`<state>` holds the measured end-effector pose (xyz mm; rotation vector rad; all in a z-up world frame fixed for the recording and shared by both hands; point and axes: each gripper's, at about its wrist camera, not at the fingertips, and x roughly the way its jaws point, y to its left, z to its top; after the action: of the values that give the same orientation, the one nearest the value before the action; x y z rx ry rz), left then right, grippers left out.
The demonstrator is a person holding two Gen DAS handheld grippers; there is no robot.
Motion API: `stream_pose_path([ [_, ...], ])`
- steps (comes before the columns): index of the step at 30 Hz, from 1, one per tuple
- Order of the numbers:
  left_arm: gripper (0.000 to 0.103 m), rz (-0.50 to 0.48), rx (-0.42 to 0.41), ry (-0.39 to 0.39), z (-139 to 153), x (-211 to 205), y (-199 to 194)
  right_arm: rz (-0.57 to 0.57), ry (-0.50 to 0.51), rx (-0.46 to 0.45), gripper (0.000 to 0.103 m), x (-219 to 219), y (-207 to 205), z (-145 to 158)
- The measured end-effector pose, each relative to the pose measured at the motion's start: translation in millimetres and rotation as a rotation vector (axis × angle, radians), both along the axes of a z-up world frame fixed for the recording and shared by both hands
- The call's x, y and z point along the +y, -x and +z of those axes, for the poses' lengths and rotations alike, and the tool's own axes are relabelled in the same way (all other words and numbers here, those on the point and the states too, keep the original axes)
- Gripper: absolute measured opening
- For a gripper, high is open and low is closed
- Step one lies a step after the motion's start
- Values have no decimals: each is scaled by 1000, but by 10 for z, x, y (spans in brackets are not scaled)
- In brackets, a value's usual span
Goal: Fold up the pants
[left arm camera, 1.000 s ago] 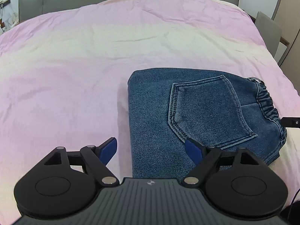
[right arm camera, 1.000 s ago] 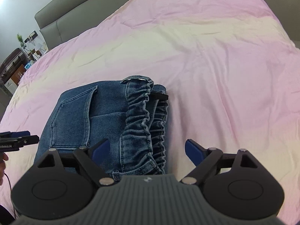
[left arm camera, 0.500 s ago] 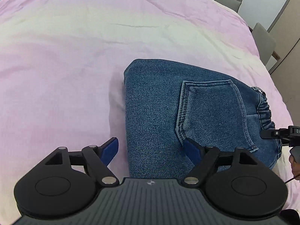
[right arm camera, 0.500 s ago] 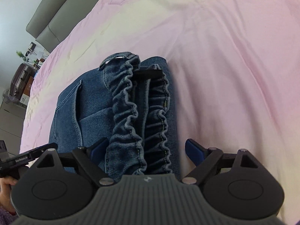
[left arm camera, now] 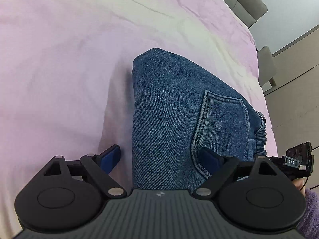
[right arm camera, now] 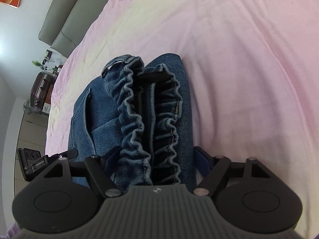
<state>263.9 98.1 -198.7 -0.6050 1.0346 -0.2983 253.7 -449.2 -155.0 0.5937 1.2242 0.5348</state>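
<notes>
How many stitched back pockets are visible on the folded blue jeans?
1. The stitched back pocket lies on the top face of the folded blue denim jeans, toward the ruffled elastic waistband. Another may be hidden underneath.

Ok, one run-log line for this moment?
left tool: open, straddling folded edge | right tool: open, straddling waistband | jeans: folded on bedspread

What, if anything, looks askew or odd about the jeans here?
Little stands out. The jeans lie folded on the bedspread with no damage visible. Only the waistband looks untidy: its two gathered layers gape apart, showing a dark gap. Both tongs, left and right, straddle the cloth with jaws open.
</notes>
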Motion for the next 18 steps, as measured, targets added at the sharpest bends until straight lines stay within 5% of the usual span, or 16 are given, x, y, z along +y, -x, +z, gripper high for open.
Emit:
stream_pose_path([
  [4,98,5,15,15,-8,-3,-26,7,9,-6,66,18,6,29],
  [7,73,14,16,51,46,-27,22,14,51,-46,58,107,55,164],
  [12,52,19,-6,0,210,-130,97,-8,59,-82,50,135,144,304],
  [18,42,23,-16,-39,416,-247,224,-22,80,-106,44,138,299,603],
])
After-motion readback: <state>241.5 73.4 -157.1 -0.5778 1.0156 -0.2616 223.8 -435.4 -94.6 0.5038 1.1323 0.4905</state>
